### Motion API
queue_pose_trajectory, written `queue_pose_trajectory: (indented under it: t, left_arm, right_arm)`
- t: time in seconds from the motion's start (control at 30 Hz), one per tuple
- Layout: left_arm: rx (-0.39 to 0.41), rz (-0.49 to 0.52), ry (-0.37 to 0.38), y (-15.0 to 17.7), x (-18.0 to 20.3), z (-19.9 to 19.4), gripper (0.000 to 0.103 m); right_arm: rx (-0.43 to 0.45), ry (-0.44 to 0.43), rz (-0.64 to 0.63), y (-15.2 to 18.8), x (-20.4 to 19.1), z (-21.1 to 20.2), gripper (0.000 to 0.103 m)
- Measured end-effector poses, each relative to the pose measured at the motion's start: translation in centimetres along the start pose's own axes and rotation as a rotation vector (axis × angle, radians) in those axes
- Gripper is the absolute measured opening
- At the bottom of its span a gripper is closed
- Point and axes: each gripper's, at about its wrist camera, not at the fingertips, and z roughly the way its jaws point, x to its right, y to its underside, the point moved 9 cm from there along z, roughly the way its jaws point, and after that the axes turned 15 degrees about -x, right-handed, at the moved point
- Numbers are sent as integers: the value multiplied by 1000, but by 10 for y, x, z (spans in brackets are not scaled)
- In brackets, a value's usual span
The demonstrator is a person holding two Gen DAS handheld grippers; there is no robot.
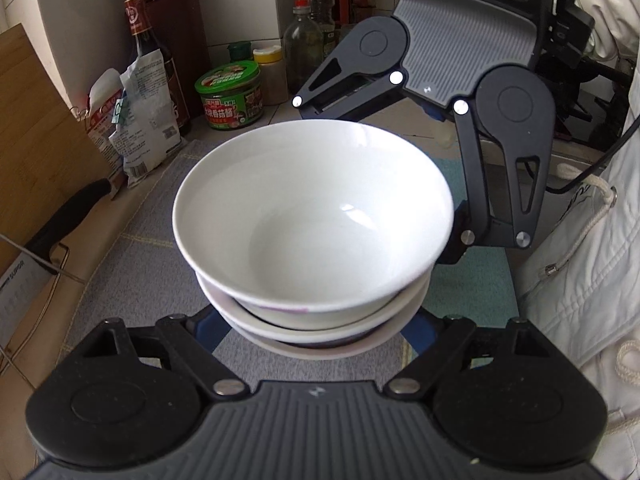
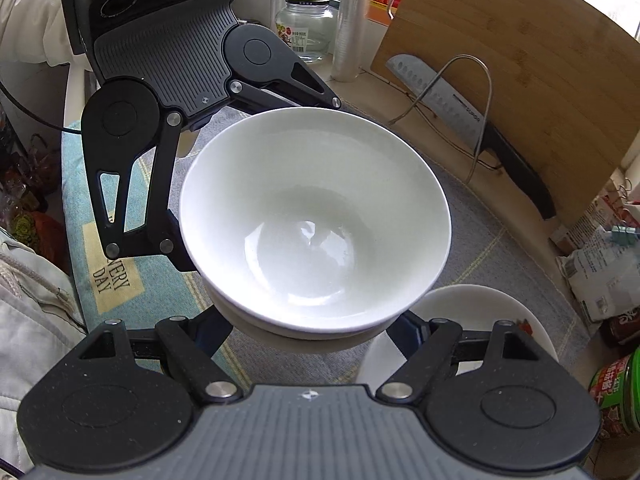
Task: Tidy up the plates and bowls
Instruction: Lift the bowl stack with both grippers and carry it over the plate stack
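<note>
Both hand-held grippers, left [image 1: 316, 320] and right [image 2: 312, 328], pinch the stacked bowls [image 1: 312, 216] over the worktop [image 1: 132, 280]. Only the right view shows a plate [image 2: 480, 308] underneath and a knife [image 2: 460, 108].

Counter [image 2: 520, 216]: grey mat [image 1: 132, 280], green-lidded tub [image 1: 230, 94], bottles [image 1: 304, 48], knife [image 2: 460, 112], cutting board [image 2: 532, 60].

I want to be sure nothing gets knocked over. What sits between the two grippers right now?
Only the stack of white bowls, gripped from opposite sides by the left gripper and right gripper; both wrist views show it.
</note>
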Motion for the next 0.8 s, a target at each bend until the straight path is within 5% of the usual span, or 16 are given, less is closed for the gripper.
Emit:
queue_pose_trajectory:
  t: [0.4,0.8]
  left_arm:
    - [26,76,18,-73,-3,36,87]
    - [15,81,50,-99,-19,73,87]
  right_arm:
    - [-9,55,73,56,60,-20,86]
    - [-49,55,133,83,98,-6,85]
